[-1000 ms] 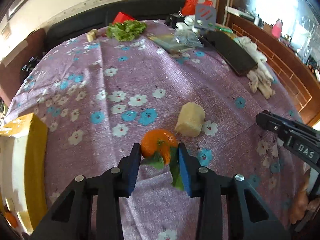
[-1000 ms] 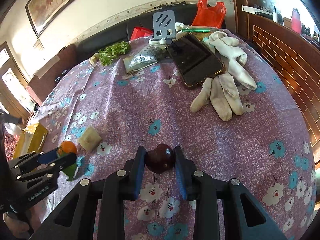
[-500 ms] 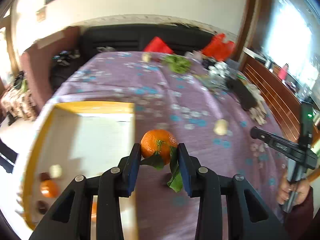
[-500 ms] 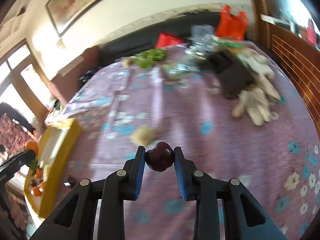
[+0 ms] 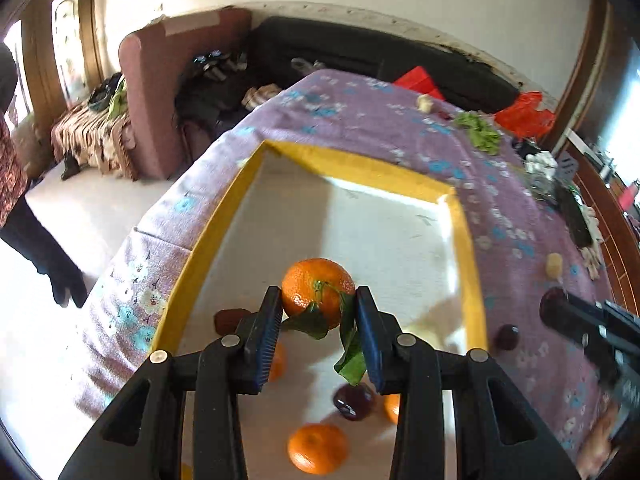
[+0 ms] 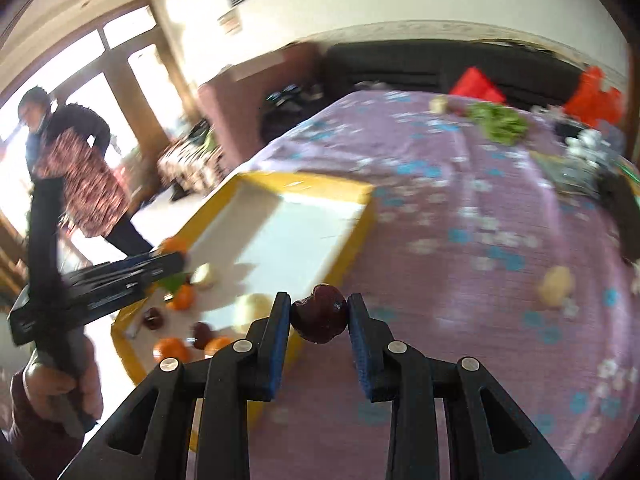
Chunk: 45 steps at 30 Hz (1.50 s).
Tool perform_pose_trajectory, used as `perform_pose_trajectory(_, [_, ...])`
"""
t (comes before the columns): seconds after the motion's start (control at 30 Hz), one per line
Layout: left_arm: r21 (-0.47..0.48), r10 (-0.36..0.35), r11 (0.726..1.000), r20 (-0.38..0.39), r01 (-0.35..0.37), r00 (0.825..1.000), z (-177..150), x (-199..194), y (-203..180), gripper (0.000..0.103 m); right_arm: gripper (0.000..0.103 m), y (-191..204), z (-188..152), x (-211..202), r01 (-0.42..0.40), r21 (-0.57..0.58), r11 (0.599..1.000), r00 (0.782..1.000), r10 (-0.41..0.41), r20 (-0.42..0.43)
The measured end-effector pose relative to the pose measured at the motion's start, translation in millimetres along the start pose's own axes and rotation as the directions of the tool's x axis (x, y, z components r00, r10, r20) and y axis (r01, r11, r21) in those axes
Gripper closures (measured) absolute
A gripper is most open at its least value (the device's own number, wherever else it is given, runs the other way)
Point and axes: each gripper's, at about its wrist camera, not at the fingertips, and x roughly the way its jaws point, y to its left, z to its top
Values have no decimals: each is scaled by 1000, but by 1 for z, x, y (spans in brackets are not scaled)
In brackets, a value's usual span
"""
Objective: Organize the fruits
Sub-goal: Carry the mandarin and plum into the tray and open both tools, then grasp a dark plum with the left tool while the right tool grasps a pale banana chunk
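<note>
1. A person in a patterned apron (image 6: 82, 184) stood by the bright doorway at the far left
2. The left gripper (image 5: 318, 316) was clenched on an orange mandarin (image 5: 317, 294) with green leaves, held above the yellow-rimmed tray (image 5: 352, 168)
3. Inside the tray lay other mandarins (image 5: 318, 454), dark red fruits (image 5: 354, 402) and a pale piece (image 6: 252, 308)
4. The right gripper (image 6: 319, 316) was clamped on a dark red fruit (image 6: 320, 313), poised over the tray's near right edge
5. The purple floral tablecloth (image 6: 460, 208) stretched right, bearing a pale chunk (image 6: 556, 285) and leafy greens (image 6: 498, 124) farther back
</note>
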Motion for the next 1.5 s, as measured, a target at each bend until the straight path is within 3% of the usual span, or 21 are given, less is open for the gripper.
perform_pose_trajectory(0.13, [-23, -18, 1000, -42, 17, 999, 12, 25, 9, 67, 70, 43, -2, 31, -35, -75, 997, 998, 31, -56])
perform_pose_trajectory(0.4, [-41, 7, 999, -94, -10, 996, 27, 63, 13, 67, 69, 72, -23, 71, -78, -137, 987, 985, 55, -164])
perform_pose_trajectory(0.5, [-57, -12, 998, -106, 6, 994, 27, 67, 16, 66, 69, 76, -25, 72, -72, -154, 986, 987, 48, -154])
perform_pose_trajectory(0.57, [-64, -27, 998, -96, 21, 995, 26, 62, 17, 57, 69, 81, -26, 71, -65, -166, 984, 988, 41, -149])
perform_pose_trajectory(0.63, [-78, -28, 997, -69, 22, 997, 25, 51, 19, 41, 67, 83, -26, 69, -71, -175, 982, 989, 46, -140])
perform_pose_trajectory(0.87, [-85, 1, 996, 30, 1, 1000, 18, -2, 18, 28, 53, 77, -18, 36, -64, -160, 985, 997, 55, -59])
perform_pose_trajectory(1.0, [-75, -21, 997, 63, 26, 998, 7, -32, 8, 21, 49, 47, -18, 3, -22, -105, 994, 1000, 21, -3])
perform_pose_trajectory(1.2, [-12, -107, 994, 89, 108, 990, -8, -62, -33, 18, 48, -37, -28, -47, 119, 36, 992, 991, -121, 50])
perform_pose_trajectory(1.37, [72, -189, 980, 63, 185, 980, -21, -64, -82, 17, 48, -130, -44, -96, 235, 225, 946, 965, -254, 59])
perform_pose_trajectory(1.5, [126, -243, 962, -4, 242, 970, -31, -46, -124, 17, 48, -185, -46, -113, 255, 348, 902, 957, -287, 43])
